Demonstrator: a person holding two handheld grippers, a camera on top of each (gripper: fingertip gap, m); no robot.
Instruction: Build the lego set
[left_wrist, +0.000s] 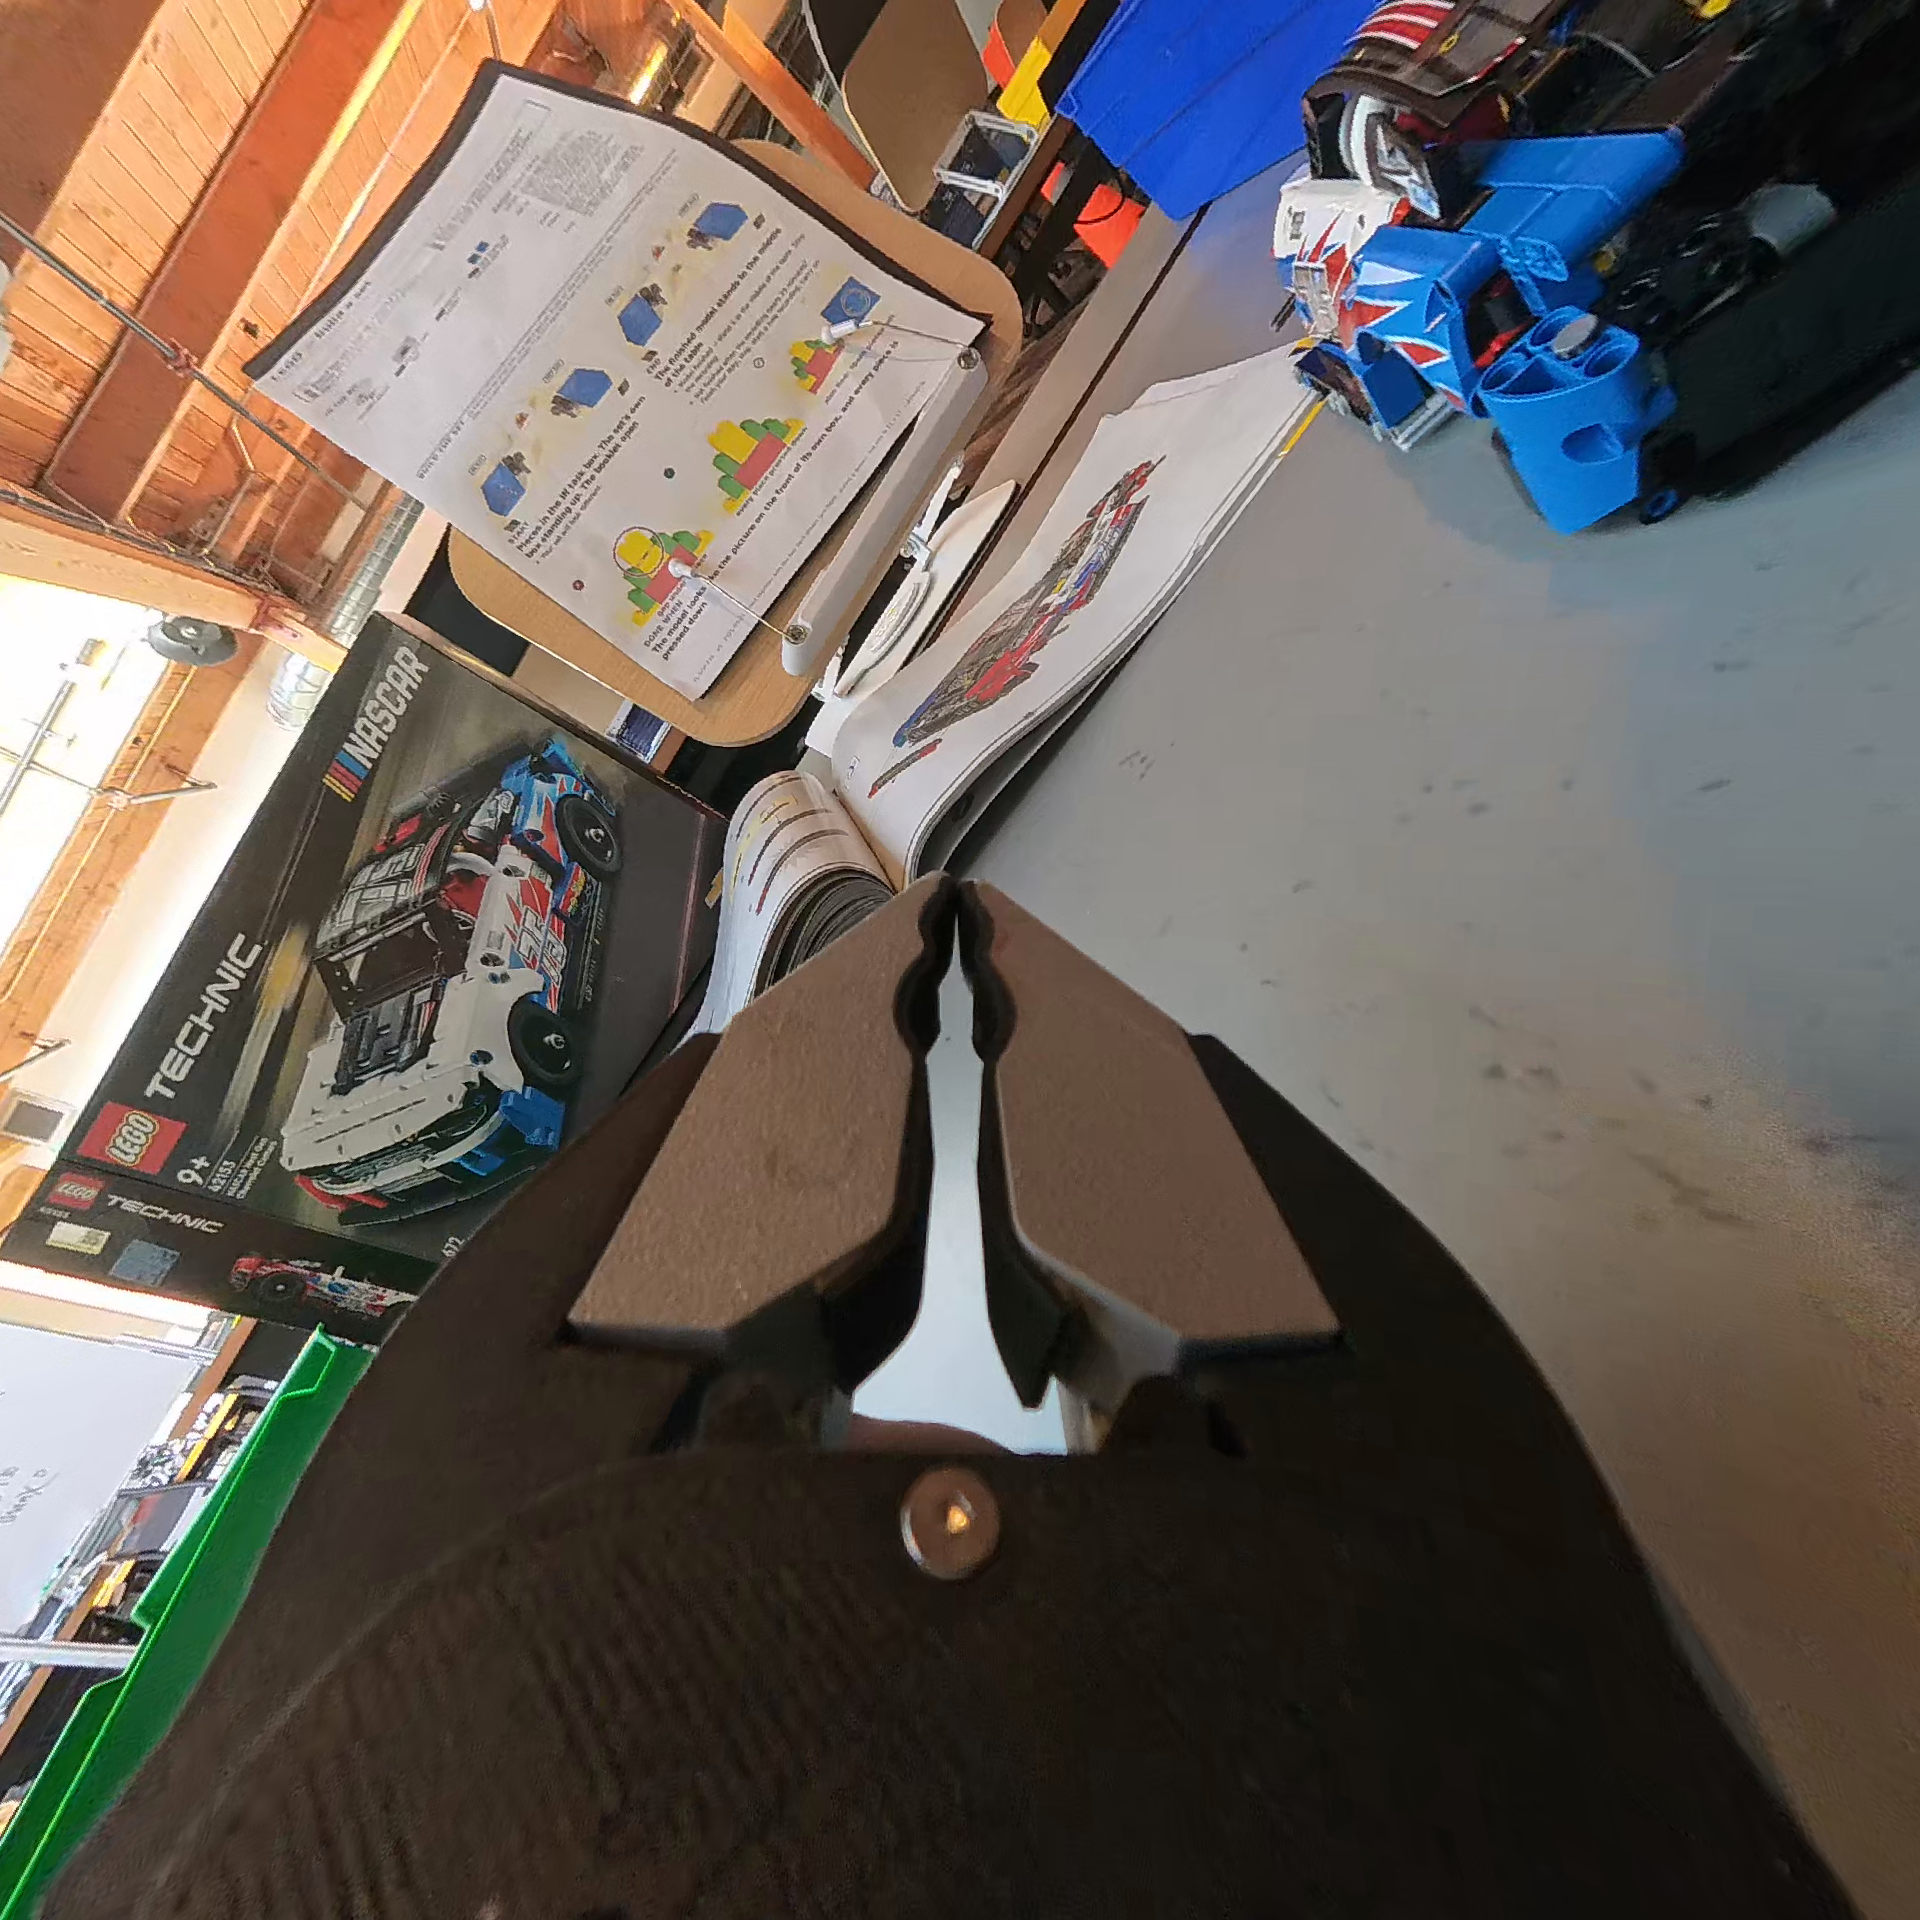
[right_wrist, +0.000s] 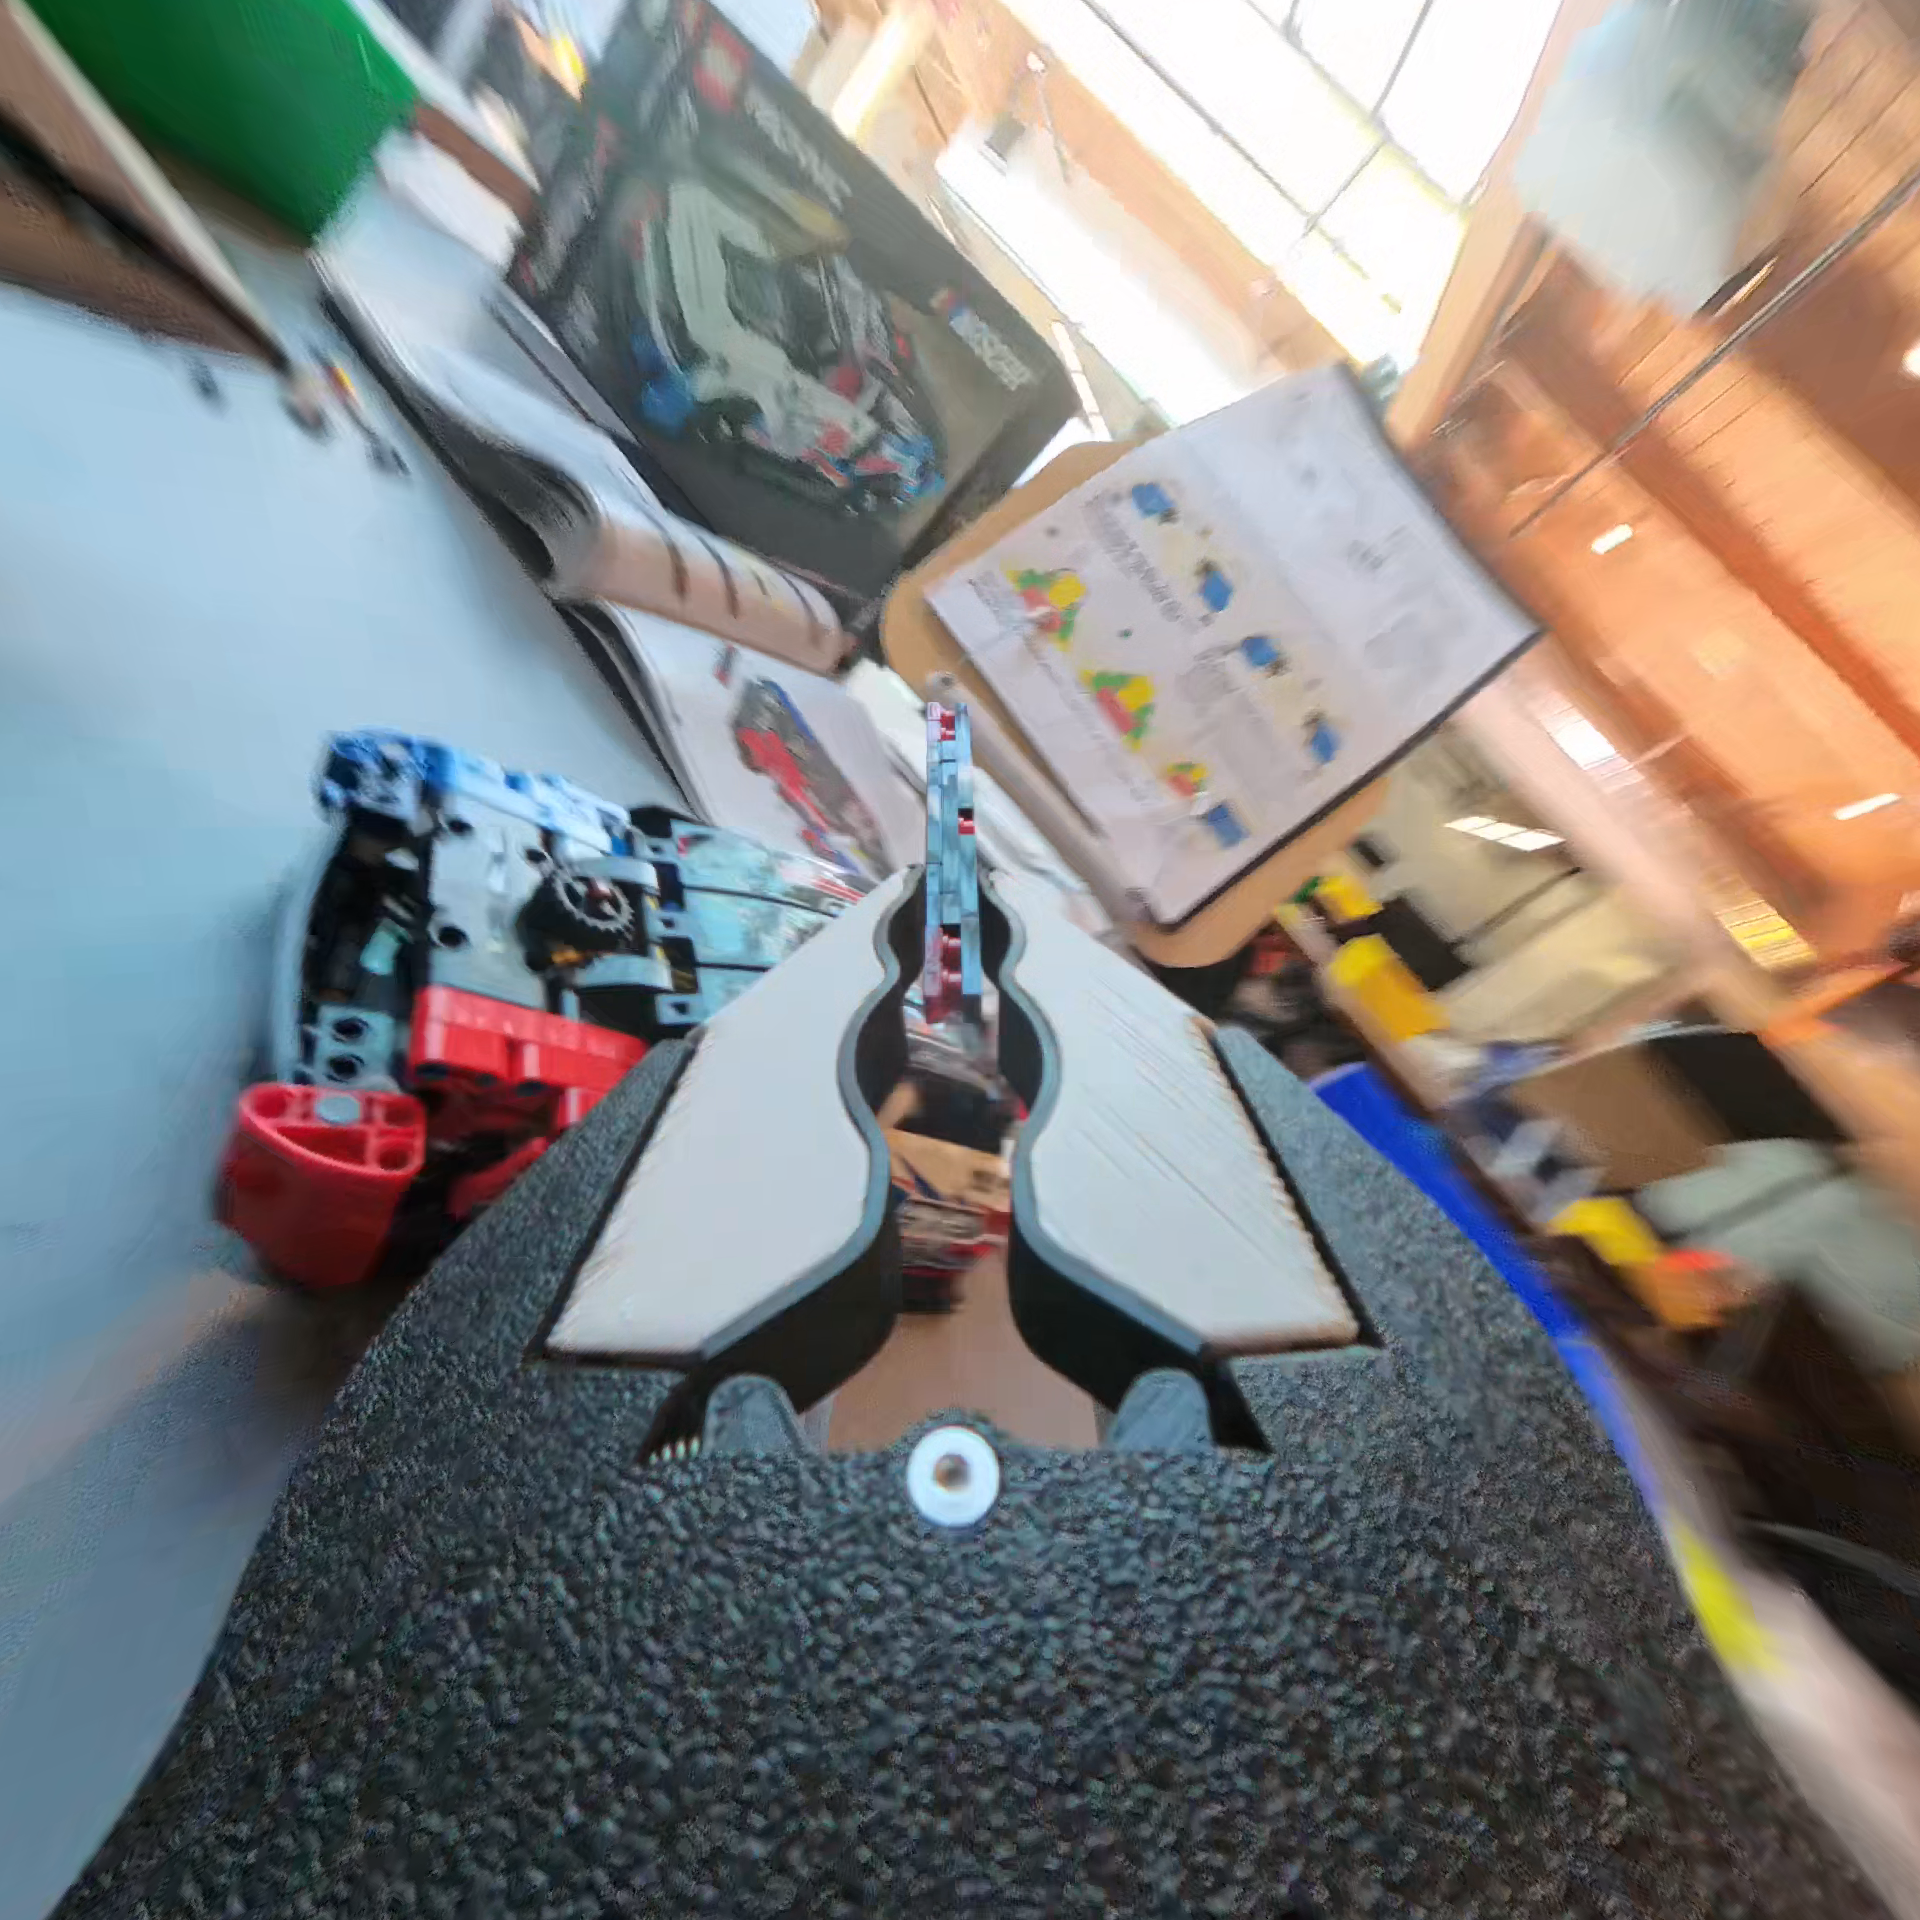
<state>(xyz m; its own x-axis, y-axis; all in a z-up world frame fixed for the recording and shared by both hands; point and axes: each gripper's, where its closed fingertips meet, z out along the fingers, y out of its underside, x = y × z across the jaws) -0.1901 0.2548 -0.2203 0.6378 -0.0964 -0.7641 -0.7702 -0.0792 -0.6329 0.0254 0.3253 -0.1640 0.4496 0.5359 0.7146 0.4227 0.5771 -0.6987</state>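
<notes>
Workshop with timber ceiling and bright windows; grey worktop (left_wrist: 1455, 831) below, scuffed in places. At the worktop's far edge, dark set box (left_wrist: 395, 966) standing upright, printed with a white, red and blue race car. Beside the box, wooden board (left_wrist: 727, 665) on a stand, carrying a printed instruction sheet (left_wrist: 623, 343) held by two clips. In front of box and board, open instruction booklet (left_wrist: 1039, 613) lying flat along the far edge. Green bin (left_wrist: 156, 1621) past the box, at the worktop's end; blue bin (left_wrist: 1195, 94) beyond the opposite end.

Out on the worktop, just beside the booklet, partly built lego car (right_wrist: 488, 935), tipped so that black underside, grey gear and red section face the right wrist view; blue, white and red panels in the left wrist view, blue tube-shaped piece at one end, red one at the other.

Left gripper (left_wrist: 956, 896): fingertips together, nothing between, raised off the worktop near the booklet's corner.

Right gripper (right_wrist: 951, 888): clamped on a thin grey and red lego assembly (right_wrist: 948, 800), edge-on, standing up beyond the fingertips. Right wrist view heavily blurred.
</notes>
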